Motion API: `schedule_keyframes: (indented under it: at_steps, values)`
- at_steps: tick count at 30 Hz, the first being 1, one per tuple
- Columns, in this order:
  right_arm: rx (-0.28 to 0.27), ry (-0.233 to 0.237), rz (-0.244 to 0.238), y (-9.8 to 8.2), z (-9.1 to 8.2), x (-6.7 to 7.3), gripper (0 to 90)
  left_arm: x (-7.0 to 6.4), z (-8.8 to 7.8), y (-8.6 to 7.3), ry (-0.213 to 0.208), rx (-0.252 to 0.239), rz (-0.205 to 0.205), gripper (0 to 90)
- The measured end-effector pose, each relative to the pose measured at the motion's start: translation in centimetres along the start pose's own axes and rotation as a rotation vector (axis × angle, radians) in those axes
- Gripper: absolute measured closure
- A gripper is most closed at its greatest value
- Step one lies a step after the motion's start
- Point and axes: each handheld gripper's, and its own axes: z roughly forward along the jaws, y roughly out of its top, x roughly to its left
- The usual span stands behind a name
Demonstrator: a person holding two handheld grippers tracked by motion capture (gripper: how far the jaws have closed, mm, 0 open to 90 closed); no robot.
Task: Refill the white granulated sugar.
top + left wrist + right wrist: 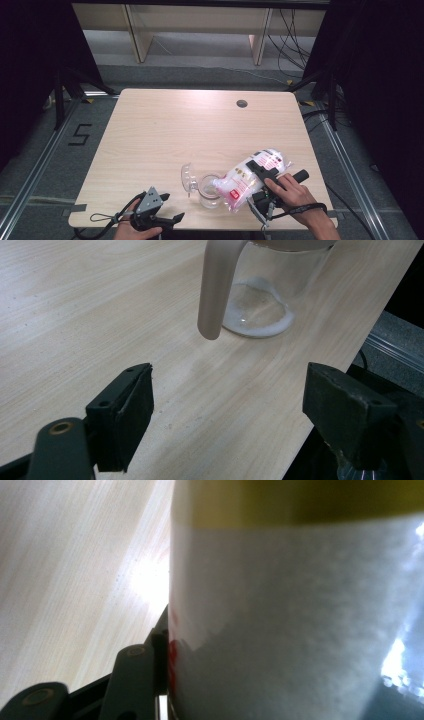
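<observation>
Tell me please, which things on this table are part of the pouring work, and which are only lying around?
Part of the work:
- bag of white grains, gripped by the right tool and tilted toward the jar
- glass jar with a handle, a little white powder on its bottom
- clear lid, lying beside the jar

Only lying around:
- left tool, open, resting at the near table edge
- round hole in the table

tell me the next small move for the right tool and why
Probably tip the bag a little steeper. The right tool grips it tilted, mouth at the rim of the jar, and only a thin white layer covers the jar's bottom.
</observation>
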Motion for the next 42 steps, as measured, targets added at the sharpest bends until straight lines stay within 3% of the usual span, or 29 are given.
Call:
schedule_keyframes:
  at_steps: [3, 4, 7, 10, 11, 12, 14, 25, 30, 31, 33, 34, 37, 39, 40, 42]
  values:
    - [0.010, 0.003, 0.019, -0.07, -0.14, 0.11, 50.9, 0.15, -0.16, 0.03, 0.013, 0.024, 0.018, 20.2]
    - [-0.005, -0.004, -0.005, -0.05, -0.06, -0.13, 50.9, 0.14, -0.17, 0.02, 0.014, 0.024, 0.018, 20.2]
    - [-0.011, -0.010, -0.014, -0.02, -0.08, -0.22, 50.9, 0.12, -0.30, 0.06, 0.018, 0.030, 0.034, 20.2]
    - [-0.009, 0.004, -0.001, 0.02, -0.09, -0.21, 50.9, 0.00, -0.19, 0.00, 0.008, 0.012, 0.010, 20.2]
    - [0.010, 0.008, 0.024, 0.06, -0.25, -0.04, 50.9, 0.04, -0.22, 0.01, 0.009, 0.016, 0.014, 20.2]
    - [0.005, 0.007, 0.015, 0.09, -0.22, -0.07, 51.0, 0.03, -0.22, 0.01, 0.009, 0.015, 0.014, 20.2]
    - [0.012, 0.008, 0.011, 0.14, -0.23, -0.02, 51.0, 0.24, -0.31, 0.06, 0.006, 0.024, 0.054, 20.2]
    - [0.009, 0.004, 0.011, 0.07, -0.33, -0.16, 51.0, 0.22, -0.35, 0.04, 0.008, 0.025, 0.052, 20.2]
    - [-0.020, -0.008, -0.015, 0.16, -0.17, -0.46, 51.1, -0.09, -0.29, -0.10, 0.010, 0.007, 0.008, 20.2]
    - [-0.020, -0.008, -0.015, 0.16, -0.17, -0.46, 51.1, -0.02, -0.33, -0.08, 0.009, 0.007, 0.023, 20.2]
    - [-0.017, -0.010, -0.017, 0.19, -0.19, -0.52, 51.1, 0.46, -0.60, 0.05, 0.027, 0.037, 0.088, 20.2]
    - [-0.017, -0.011, -0.018, 0.18, -0.20, -0.55, 51.1, -0.06, -0.38, -0.17, 0.012, 0.005, 0.008, 20.2]
    - [-0.014, -0.011, -0.022, 0.07, -0.29, -0.64, 51.1, 0.10, -0.50, -0.15, 0.023, 0.024, 0.020, 20.2]
    - [-0.009, -0.008, 0.001, -0.05, -0.35, -0.49, 51.1, -0.08, -0.38, -0.17, 0.013, 0.007, 0.000, 20.2]
    - [-0.011, -0.015, -0.013, -0.07, -0.36, -0.63, 51.2, 0.11, -0.41, -0.11, 0.012, 0.011, 0.030, 20.2]
    - [-0.010, -0.015, -0.014, -0.17, -0.34, -0.59, 51.2, -0.07, -0.34, -0.19, 0.015, 0.005, 0.000, 20.2]
